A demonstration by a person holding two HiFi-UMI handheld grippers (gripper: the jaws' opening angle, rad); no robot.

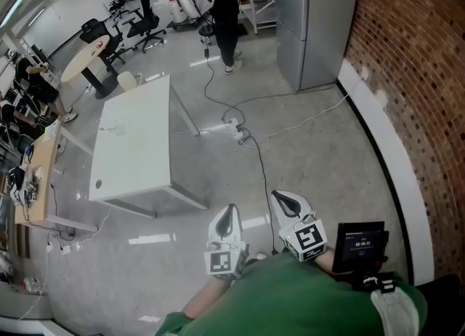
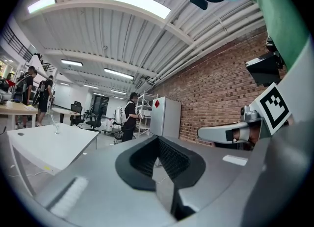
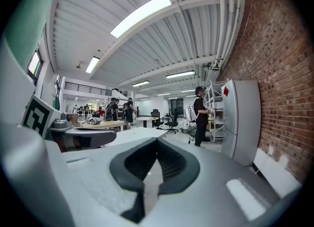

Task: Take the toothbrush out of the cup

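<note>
The left claw [image 1: 229, 214] and right claw [image 1: 283, 200], both closed on nothing, hover side by side over the floor, with the white desk [image 1: 138, 145] at ten o'clock.

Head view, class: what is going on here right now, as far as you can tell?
A person in a green sleeve holds the left gripper and the right gripper close to the body. Both have their jaws together with nothing between them. The white table stands apart, ahead on the floor. A small item on it is too small to identify. Nothing is being handled, so the task has not begun.
</note>
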